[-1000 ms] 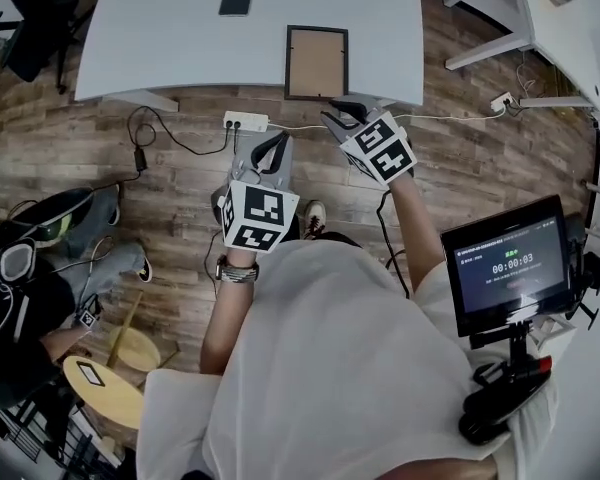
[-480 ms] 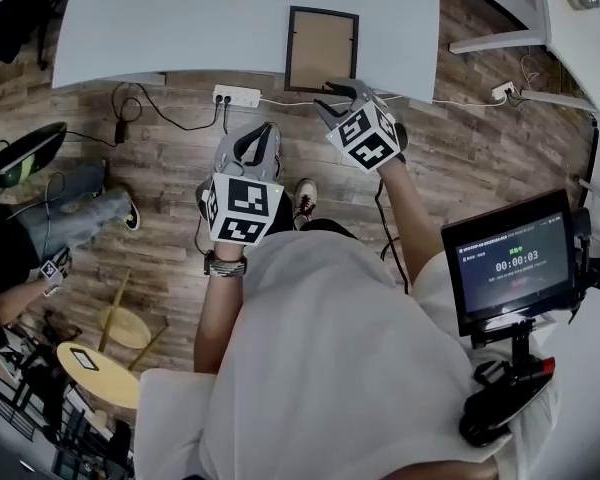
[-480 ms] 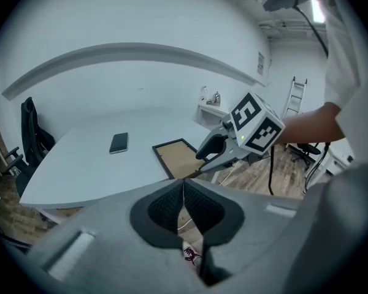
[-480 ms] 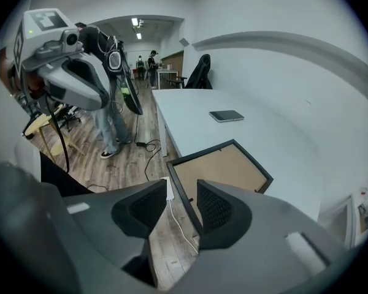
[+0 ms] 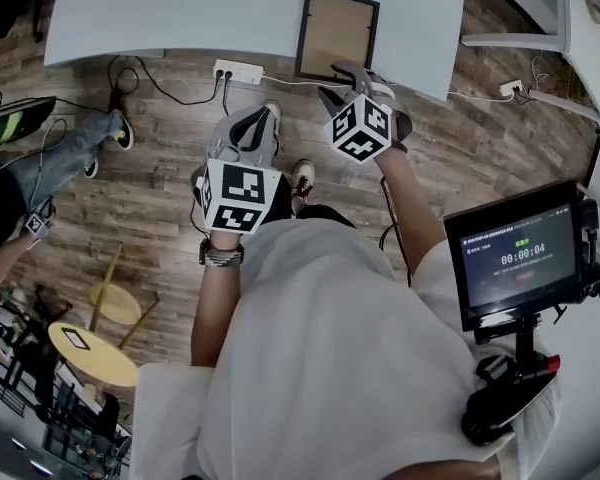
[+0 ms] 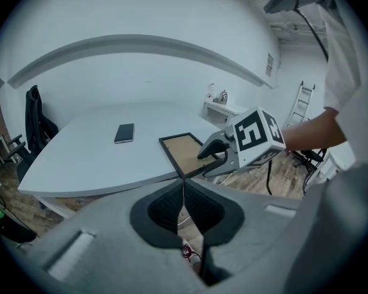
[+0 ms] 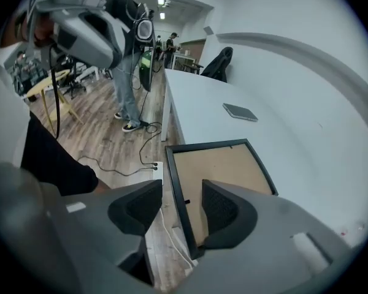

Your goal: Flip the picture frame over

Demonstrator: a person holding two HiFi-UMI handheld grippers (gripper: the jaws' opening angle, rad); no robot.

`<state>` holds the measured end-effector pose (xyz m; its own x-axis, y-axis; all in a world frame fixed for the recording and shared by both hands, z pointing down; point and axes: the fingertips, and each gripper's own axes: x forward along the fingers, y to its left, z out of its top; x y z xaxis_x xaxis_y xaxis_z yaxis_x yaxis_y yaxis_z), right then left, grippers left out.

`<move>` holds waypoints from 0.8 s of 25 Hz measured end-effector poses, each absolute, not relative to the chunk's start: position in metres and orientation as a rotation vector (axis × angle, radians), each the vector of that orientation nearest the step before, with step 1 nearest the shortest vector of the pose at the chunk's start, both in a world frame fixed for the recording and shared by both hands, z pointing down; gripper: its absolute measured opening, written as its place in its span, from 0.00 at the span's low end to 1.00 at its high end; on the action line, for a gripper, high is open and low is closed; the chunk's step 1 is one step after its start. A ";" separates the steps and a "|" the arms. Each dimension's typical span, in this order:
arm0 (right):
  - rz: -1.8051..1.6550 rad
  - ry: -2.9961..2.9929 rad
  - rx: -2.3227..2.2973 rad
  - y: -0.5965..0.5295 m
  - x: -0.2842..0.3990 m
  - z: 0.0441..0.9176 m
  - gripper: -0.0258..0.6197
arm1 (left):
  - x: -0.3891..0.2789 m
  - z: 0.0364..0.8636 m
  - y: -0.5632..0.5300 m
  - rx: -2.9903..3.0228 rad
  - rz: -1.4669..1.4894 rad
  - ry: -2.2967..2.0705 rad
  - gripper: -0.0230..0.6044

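Nearest, low in its own view, my left gripper hangs empty, fingers pressed together. My right gripper has dropped to the bench edge, fingers opening astride the picture frame, which lies back-up at centre frame. Nothing is pinched yet, so the grab likely comes next.

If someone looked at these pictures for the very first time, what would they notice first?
Probably the two grey grippers with black-and-white marker cubes that a person holds. The right gripper reaches one edge of a dark picture frame lying back-side up at the edge of the white table; its jaws are opening with that edge between them. The left gripper, jaws together, hangs over the wooden floor.
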<state>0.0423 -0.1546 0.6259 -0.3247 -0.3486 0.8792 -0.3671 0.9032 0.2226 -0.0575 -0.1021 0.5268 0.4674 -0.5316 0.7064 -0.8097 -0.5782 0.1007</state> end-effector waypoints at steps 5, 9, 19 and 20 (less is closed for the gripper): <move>-0.217 -1.810 0.517 -0.157 0.051 0.634 0.41 | -0.052 0.526 -0.098 2.280 0.858 -1.116 0.05; -0.355 -1.721 0.548 -0.162 0.056 0.639 0.41 | -0.051 0.525 -0.096 2.278 0.857 -1.115 0.05; -0.439 -1.657 0.549 -0.163 0.063 0.649 0.33 | -0.054 0.527 -0.094 2.270 0.865 -1.131 0.05; -0.440 -1.658 0.550 -0.163 0.063 0.649 0.33 | -0.055 0.527 -0.094 2.269 0.866 -1.133 0.05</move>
<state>0.0626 -0.1627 0.6491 -0.1142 -0.5829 0.8045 -0.1072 0.8123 0.5733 -0.0545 -0.0940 0.5269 0.4635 -0.5343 0.7069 -0.8224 -0.5564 0.1187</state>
